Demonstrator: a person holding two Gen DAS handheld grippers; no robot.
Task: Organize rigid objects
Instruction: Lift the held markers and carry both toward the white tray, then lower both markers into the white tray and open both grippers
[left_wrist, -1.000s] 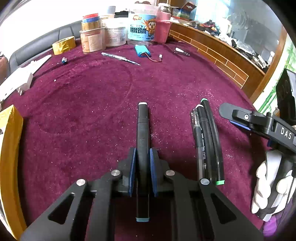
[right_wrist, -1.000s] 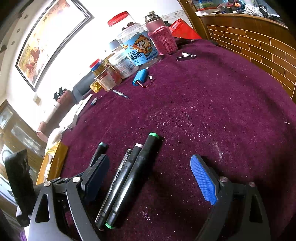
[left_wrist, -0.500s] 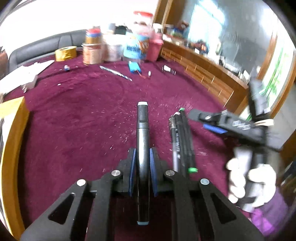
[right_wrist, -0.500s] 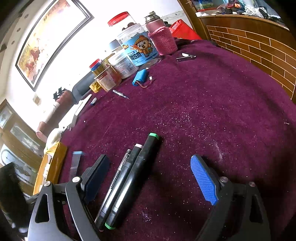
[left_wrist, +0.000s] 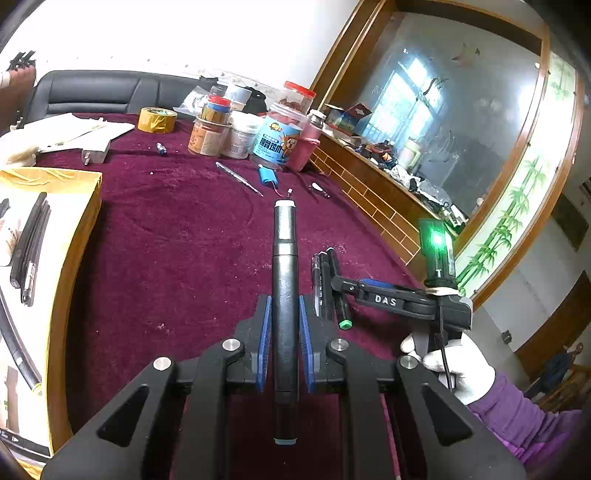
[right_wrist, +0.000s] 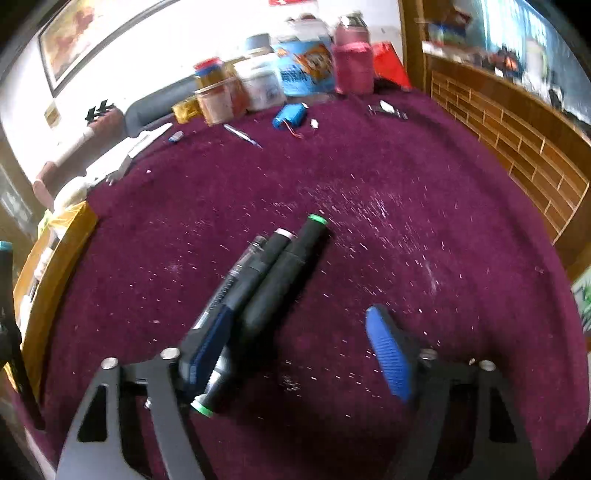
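Several dark pens (left_wrist: 31, 236) inside yellow box (left_wrist: 79, 206), left.

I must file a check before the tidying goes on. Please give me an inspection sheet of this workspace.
Surface: maroon cloth, speckled with white flecks.
Job's things: dark marker in the left tool; green-capped marker, a second marker and a pen lie together on the cloth; yellow box at the left holds dark pens.
Clutter: jars, tape roll, blue battery pack, papers.
Grippers: left tool shut on the dark marker; right tool closing around the lying markers, one pad touching, the other apart.
Cables: thin red wires at the battery pack.
Surroundings: black sofa, brick-pattern ledge, big window.
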